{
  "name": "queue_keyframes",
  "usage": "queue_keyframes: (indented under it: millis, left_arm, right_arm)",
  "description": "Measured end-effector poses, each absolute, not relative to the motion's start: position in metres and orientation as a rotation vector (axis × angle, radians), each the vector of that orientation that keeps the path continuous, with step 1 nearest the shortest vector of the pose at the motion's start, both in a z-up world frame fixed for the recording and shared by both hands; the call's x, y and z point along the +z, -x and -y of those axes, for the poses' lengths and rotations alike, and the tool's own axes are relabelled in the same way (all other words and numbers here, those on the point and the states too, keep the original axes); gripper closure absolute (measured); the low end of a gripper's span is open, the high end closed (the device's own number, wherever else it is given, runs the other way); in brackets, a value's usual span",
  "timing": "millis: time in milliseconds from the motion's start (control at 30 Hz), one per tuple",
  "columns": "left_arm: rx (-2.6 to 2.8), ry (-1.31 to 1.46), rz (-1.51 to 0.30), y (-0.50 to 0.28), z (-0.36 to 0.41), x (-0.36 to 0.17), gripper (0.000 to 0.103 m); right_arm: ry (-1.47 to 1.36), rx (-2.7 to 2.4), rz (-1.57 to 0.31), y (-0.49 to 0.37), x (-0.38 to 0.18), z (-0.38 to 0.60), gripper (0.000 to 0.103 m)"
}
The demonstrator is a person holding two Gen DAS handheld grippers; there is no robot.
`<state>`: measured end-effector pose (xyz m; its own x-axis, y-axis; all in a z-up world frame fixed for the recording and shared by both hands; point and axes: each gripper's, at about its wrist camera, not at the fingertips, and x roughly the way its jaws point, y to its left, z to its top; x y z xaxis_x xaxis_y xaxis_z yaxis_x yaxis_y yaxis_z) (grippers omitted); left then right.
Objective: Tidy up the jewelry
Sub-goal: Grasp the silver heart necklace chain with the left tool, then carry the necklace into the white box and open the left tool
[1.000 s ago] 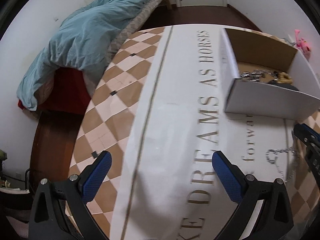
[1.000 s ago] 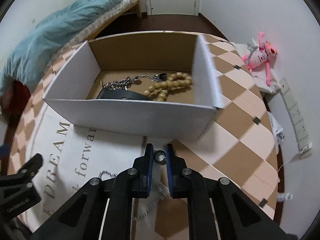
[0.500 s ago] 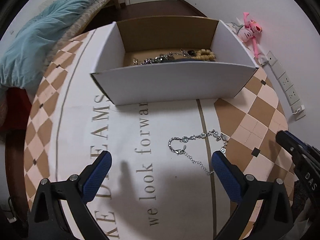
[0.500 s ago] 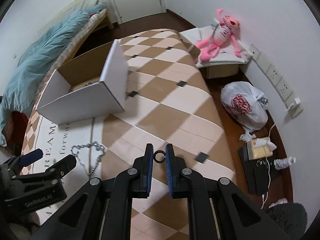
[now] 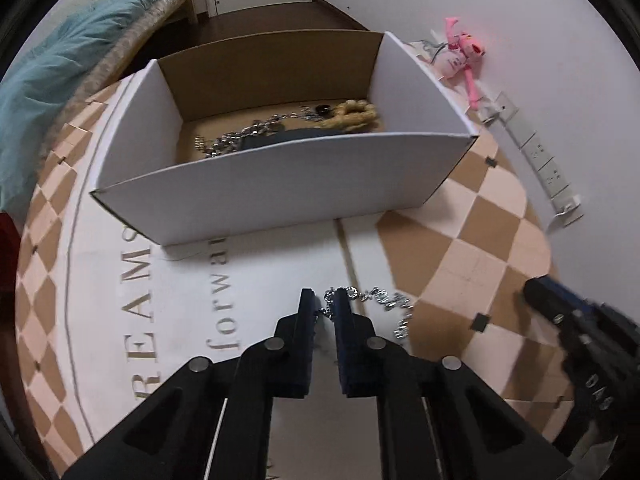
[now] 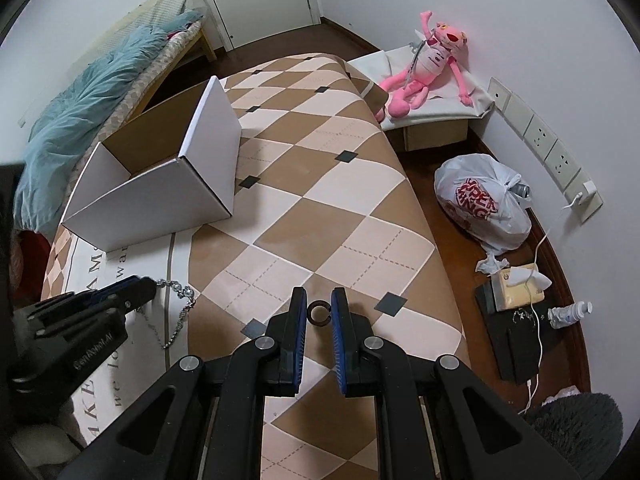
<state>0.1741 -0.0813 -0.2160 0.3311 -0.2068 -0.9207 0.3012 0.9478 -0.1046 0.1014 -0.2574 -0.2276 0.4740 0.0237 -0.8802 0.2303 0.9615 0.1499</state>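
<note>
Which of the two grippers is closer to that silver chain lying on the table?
Left. The left gripper is right at the silver chain, its fingers closed around one end. The right gripper sits off to the side over the checkered cloth, pinching a small dark ring.

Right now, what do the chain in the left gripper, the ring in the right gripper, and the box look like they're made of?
Chain: likely polished silver-tone metal, its small links glinting, maybe set stones.
Ring: dark, smooth and dull; metal, stone or plastic, can't tell.
Box: cardboard, matte white outside, bare brown inside, with folded corners.
</note>
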Motion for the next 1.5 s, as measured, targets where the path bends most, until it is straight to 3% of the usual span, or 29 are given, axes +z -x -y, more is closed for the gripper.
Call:
queue_keyframes:
  millis: [533,1000,1167,1500]
  left_arm:
    - [-0.399,0.081,-1.077,-0.149,0.044,-0.139,0.097]
    - [-0.466,0.145,-0.961,-0.201,0.025,-0.035,0.097]
    - [-0.446,0.151,-0.978,-0.242,0.024,-0.034,0.097]
    - [-0.35,0.097,-1.171,-0.3,0.022,-0.089,0.094]
  right_arm:
    - [-0.295,-0.078,-1.033,-0.096,-0.196,0.255,0.09]
    - [-0.289,0.112,-0.953,-0.165,-0.095,0.219,0.09]
    - [-0.241,0.151,-1.023,-0.224,-0.097,0.203,0.09]
    - [-0.163,0.155,-1.3,-0.284,-0.15,0.194,0.09]
